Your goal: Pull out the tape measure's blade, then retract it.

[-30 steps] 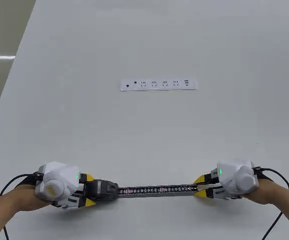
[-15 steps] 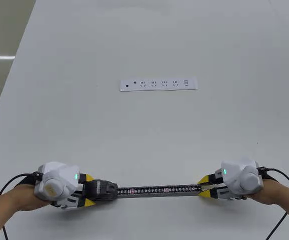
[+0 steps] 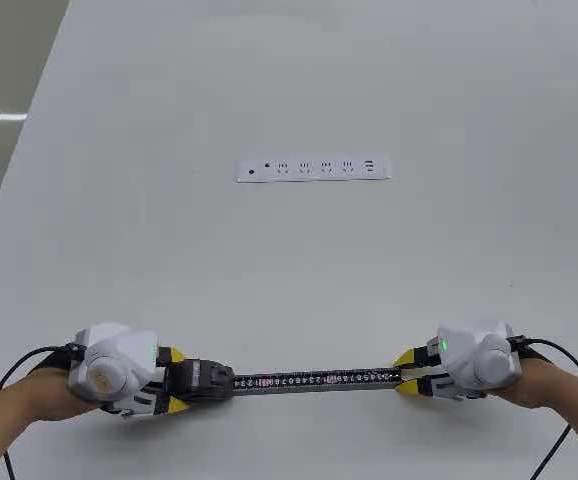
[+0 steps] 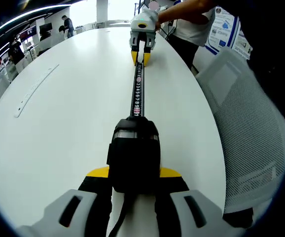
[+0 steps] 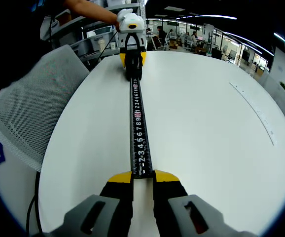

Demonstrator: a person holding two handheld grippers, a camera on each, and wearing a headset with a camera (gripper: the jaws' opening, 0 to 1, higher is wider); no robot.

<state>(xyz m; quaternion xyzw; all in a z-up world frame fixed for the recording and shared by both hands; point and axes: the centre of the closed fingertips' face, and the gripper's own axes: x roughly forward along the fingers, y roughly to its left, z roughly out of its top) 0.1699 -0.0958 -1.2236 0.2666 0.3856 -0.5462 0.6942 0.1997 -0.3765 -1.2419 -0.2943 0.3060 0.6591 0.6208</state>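
Head view, lower edge of frame: left gripper point(image 3: 179, 380) at lower left, jaws clamped on the dark tape measure case point(image 3: 204, 380). Right gripper point(image 3: 406, 372) at lower right, jaws pinched together on the free end of the blade point(image 3: 314, 380). The blade runs flat and straight btwn them along the white table point(image 3: 269, 280), numbers facing up. A white power strip point(image 3: 313, 168) lies well apart, upper centre.

Right gripper view: blade goes from bottom centre up to the other gripper at top centre, w/ the low numerals nearest the jaws.

Step, as I read it: pull-out phase, blade partly out. Next is either more pull toward frame right, or easing the end back to the case w/ a firm pinch so it doesn't snap in.

Containers: only the case; rest of the blade is prob. wound inside, hidden.
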